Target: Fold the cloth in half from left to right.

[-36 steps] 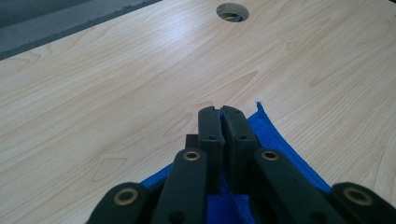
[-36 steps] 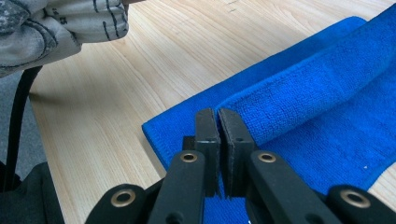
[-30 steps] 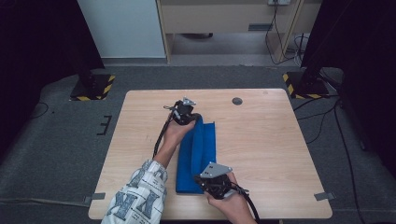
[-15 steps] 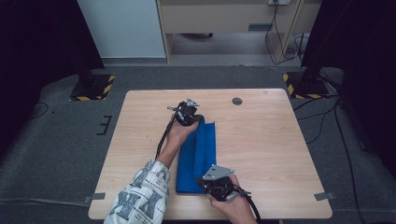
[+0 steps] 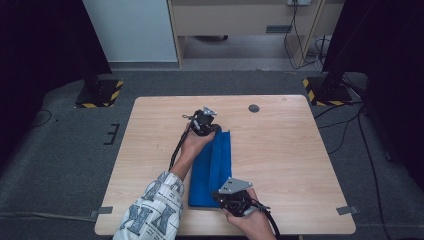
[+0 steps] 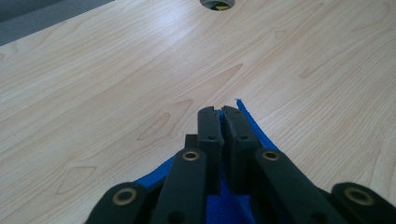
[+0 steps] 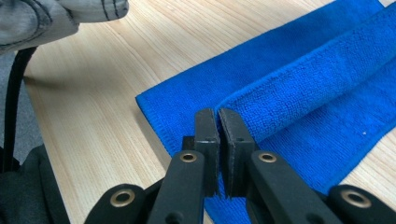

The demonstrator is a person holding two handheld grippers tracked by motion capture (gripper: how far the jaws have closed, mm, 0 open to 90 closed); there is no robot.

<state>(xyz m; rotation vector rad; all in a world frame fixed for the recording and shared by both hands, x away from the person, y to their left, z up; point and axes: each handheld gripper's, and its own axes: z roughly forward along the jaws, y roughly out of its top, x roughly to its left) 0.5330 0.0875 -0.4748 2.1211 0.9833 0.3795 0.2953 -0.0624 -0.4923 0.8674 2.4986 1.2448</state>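
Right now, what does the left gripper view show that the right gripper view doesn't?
Left gripper view alone: the round hole in the table at the top edge, and the left gripper shut on a thin raised edge of the blue cloth. Right gripper view alone: the cloth's long folded-over ridge, its near corner lying flat, a patterned sleeve and a black cable; the right gripper is shut on the fold's end. Both share: the same cloth, the wooden tabletop, closed jaws.
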